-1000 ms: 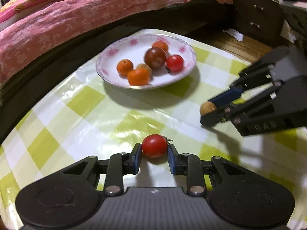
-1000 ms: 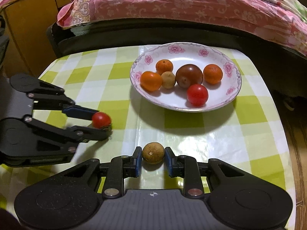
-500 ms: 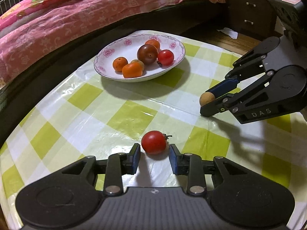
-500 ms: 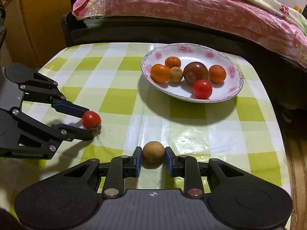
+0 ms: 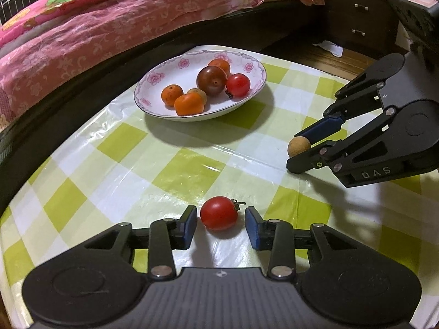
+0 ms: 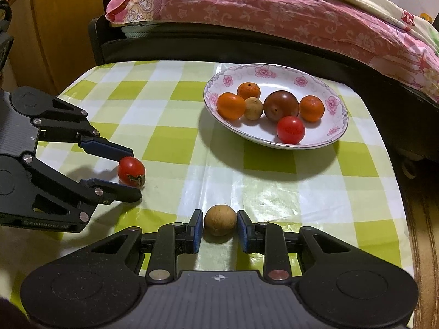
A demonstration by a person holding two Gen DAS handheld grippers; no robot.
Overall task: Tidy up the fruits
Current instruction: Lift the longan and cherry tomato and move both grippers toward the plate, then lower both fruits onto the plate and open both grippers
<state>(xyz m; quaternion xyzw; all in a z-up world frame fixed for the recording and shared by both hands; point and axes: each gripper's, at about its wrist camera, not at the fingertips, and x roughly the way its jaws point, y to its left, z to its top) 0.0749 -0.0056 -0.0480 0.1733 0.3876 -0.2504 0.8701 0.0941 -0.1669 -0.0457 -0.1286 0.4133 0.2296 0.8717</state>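
A red cherry tomato (image 5: pixel 219 213) rests on the checked tablecloth between the blue pads of my left gripper (image 5: pixel 221 215), whose jaws are opening, with a gap on each side. In the right wrist view the same tomato (image 6: pixel 131 170) lies at the left gripper's (image 6: pixel 133 174) fingertips. A brown longan (image 6: pixel 220 220) sits on the cloth between the pads of my right gripper (image 6: pixel 220 223), with only a sliver of space on either side. A flowered white plate (image 5: pixel 153 78) farther back holds several fruits.
The table (image 6: pixel 170 115) has a green and white plastic cloth. A bed with a pink quilt (image 5: pixel 109 35) runs along its far side. A dark drawer cabinet (image 5: pixel 356 24) stands at the back right, and a wooden cabinet (image 6: pixel 55 33) at the left.
The left pads have come off the tomato and now stand apart from it. The right pads have eased slightly off the longan. Both fruits stay on the cloth.
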